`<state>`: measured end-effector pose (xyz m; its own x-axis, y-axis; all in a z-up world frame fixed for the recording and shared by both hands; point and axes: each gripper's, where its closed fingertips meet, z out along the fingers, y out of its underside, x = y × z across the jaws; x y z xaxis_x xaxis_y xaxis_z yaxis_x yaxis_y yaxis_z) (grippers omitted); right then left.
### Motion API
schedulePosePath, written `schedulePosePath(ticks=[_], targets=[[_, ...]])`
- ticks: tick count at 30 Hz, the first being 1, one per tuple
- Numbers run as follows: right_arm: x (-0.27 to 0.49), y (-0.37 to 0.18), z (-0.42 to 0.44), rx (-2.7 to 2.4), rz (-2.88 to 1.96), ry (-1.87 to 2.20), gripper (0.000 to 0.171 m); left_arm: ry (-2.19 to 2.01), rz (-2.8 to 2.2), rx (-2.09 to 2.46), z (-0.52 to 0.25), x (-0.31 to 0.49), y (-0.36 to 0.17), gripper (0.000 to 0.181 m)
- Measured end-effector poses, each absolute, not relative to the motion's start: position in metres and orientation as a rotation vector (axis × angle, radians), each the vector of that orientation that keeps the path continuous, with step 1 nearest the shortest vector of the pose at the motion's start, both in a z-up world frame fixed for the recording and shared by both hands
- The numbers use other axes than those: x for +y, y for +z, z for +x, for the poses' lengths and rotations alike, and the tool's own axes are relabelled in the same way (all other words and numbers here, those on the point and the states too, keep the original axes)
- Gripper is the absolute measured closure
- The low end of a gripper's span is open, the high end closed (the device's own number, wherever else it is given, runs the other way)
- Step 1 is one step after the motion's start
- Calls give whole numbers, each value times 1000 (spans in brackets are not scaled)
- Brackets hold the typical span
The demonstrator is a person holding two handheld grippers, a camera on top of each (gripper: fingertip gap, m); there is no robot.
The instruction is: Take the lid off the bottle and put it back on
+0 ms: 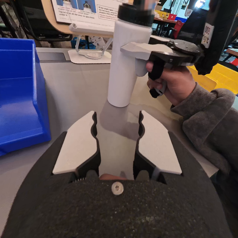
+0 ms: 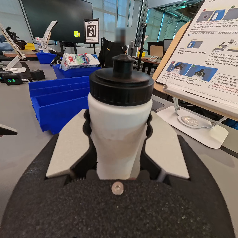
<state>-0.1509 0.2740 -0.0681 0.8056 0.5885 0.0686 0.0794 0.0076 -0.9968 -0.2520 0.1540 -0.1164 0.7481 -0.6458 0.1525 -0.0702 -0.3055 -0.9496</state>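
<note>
Item: bottle, white, cylindrical, standing upright on the grey tabletop. Black ribbed lid with pull spout seated on the neck; no gap visible beneath it in the right wrist view.

Right tongs: closed on the bottle's body below the shoulder, a black-edged grey finger pressed to either side. In the left wrist view the same tongs reach in from the right at mid-height of the bottle, worked by a hand in a grey sleeve.

Left tongs: spread wide apart, gripping nothing, low over the tabletop on the near side of the bottle and apart from it; bare tabletop and the bottle's shadow show between the fingers.

Surroundings: blue bin at the left of the tabletop; yellow bin at the far right behind the hand; instruction sheet on a tilted wooden board with a white stand, beyond the bottle to the right. Farther back, further blue bins, one holding a puzzle box; a dark screen; a framed marker card; a person behind the lid.
</note>
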Motion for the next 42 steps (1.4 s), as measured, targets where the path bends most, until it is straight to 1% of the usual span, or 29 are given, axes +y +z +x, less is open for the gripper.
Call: schedulePosePath(ticks=[5, 14, 19, 21, 23, 31, 34, 36, 38, 42], targets=[[273, -68, -150, -549, -1520, 427, 86, -584, -1745, 526, -261, 159, -106, 122], [274, -66, -145, -472, -1496, 422, 87, -515, -1784, 621, -250, 159, -120, 122], [275, -60, -136, -459, -1634, 425, 87, -505, -1820, 589, -262, 162, -124, 123], [271, -37, -123, -445, -1651, 396, 87, -561, -1840, 569, -265, 157, -125, 123], [261, -3, -105, -421, -1638, 351, 87, -609, -1848, 549, -267, 154, -124, 124], [192, 164, -2, -351, -1570, 71, 87, -510, -1817, 621, -263, 150, -123, 125], [176, 199, 46, -361, -1626, -126, 87, -488, -1809, 657, -257, 147, -124, 124], [175, 198, 73, -423, -1724, -229, 87, -490, -1811, 672, -254, 146, -125, 124], [177, 180, 100, -493, -1850, -340, 87, -487, -1827, 680, -253, 147, -128, 124], [184, 115, 145, -734, -2060, -655, 87, -515, -1851, 666, -253, 148, -132, 124]])
